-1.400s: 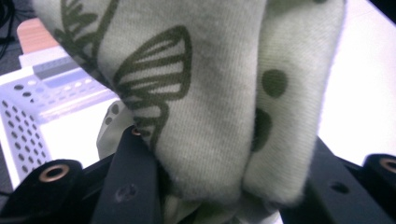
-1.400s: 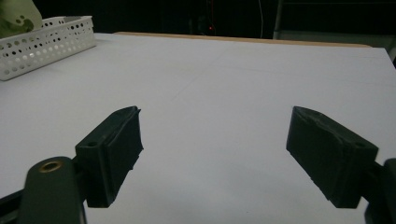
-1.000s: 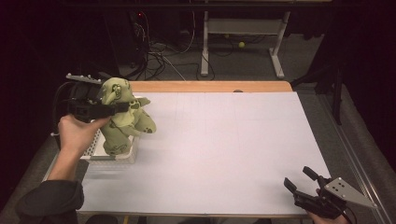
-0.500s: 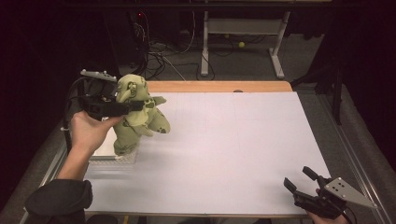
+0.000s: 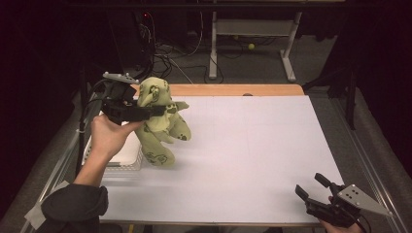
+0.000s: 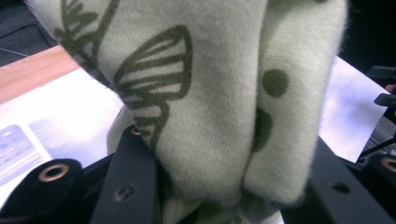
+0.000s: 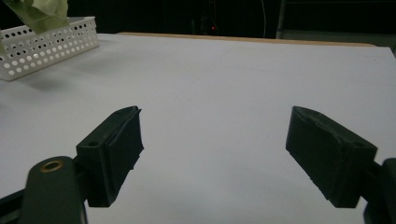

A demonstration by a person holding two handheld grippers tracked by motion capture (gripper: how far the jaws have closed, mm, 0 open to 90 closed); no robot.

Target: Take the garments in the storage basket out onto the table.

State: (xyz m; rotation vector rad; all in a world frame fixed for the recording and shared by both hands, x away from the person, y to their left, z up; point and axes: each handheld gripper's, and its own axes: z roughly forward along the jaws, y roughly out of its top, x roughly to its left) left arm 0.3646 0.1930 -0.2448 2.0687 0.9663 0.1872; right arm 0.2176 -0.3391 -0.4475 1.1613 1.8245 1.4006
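Observation:
A light green plush toy (image 5: 164,124) with dark green leaf prints hangs above the table's left side, beside the white basket (image 5: 124,158). My left gripper (image 5: 158,110) is shut on its upper body, just below the head, and its legs dangle free. Seen from the left gripper view, the plush toy (image 6: 210,112) is squeezed between the two black jaws of my left gripper (image 6: 229,144). My right gripper (image 5: 310,184) rests low at the table's near right corner. In the right gripper view, my right gripper (image 7: 215,114) stands open with nothing between its jaws.
The white perforated basket (image 7: 46,42) sits at the left edge of the white table (image 5: 252,145). A wooden strip (image 5: 228,90) runs along the far edge. Beyond it are cables and desk legs on a dark floor.
My left hand has carried the plush toy to the right and slightly up, from over the basket to beside it. The right gripper has not moved.

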